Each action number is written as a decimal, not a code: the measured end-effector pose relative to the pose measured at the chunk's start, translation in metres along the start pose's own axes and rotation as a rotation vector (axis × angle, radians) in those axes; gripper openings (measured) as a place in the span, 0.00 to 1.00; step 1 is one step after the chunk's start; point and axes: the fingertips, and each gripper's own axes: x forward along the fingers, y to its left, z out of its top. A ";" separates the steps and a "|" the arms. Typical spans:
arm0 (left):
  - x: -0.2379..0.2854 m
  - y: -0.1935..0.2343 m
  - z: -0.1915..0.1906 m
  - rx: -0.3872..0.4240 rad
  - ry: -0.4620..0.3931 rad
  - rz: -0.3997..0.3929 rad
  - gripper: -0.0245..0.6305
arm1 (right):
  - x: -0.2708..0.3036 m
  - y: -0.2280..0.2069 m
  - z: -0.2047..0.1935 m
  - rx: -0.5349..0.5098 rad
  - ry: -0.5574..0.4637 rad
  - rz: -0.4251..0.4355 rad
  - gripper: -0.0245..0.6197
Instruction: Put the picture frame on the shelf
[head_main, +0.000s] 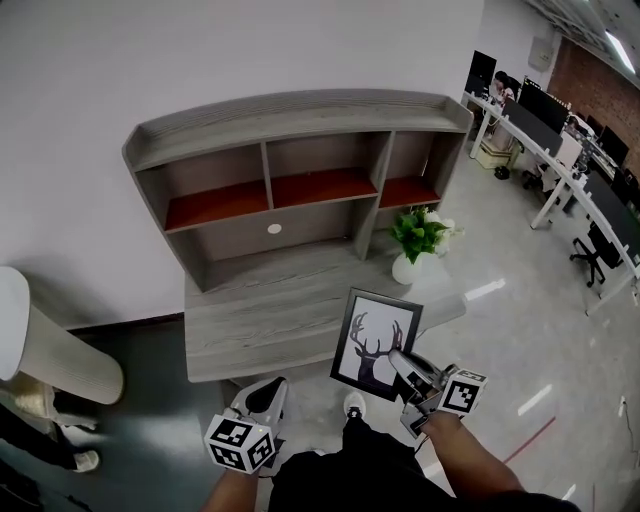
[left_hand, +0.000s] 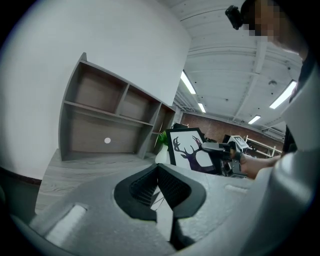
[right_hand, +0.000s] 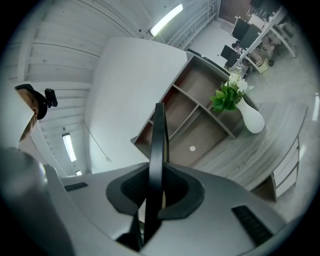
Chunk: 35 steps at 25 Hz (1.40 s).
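The picture frame, black with a dark deer silhouette on white, hangs upright over the front right edge of the grey desk. My right gripper is shut on its right edge. In the right gripper view the frame stands edge-on between the pads. The grey shelf unit with reddish boards stands at the back of the desk, its compartments bare. My left gripper hovers low in front of the desk, left of the frame. Its jaws meet at the tips with nothing between them.
A white vase with a green plant stands on the desk right of the shelf, just behind the frame. A pale rounded object is at the far left. Office desks with monitors and chairs fill the back right.
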 end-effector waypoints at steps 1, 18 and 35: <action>0.005 0.003 0.003 0.002 0.000 0.006 0.05 | 0.006 -0.004 0.006 0.001 0.000 0.009 0.12; 0.135 0.032 0.079 0.018 -0.017 0.097 0.05 | 0.088 -0.078 0.105 0.094 0.030 0.103 0.12; 0.183 0.058 0.089 0.000 0.004 0.224 0.05 | 0.144 -0.117 0.146 0.152 0.098 0.205 0.12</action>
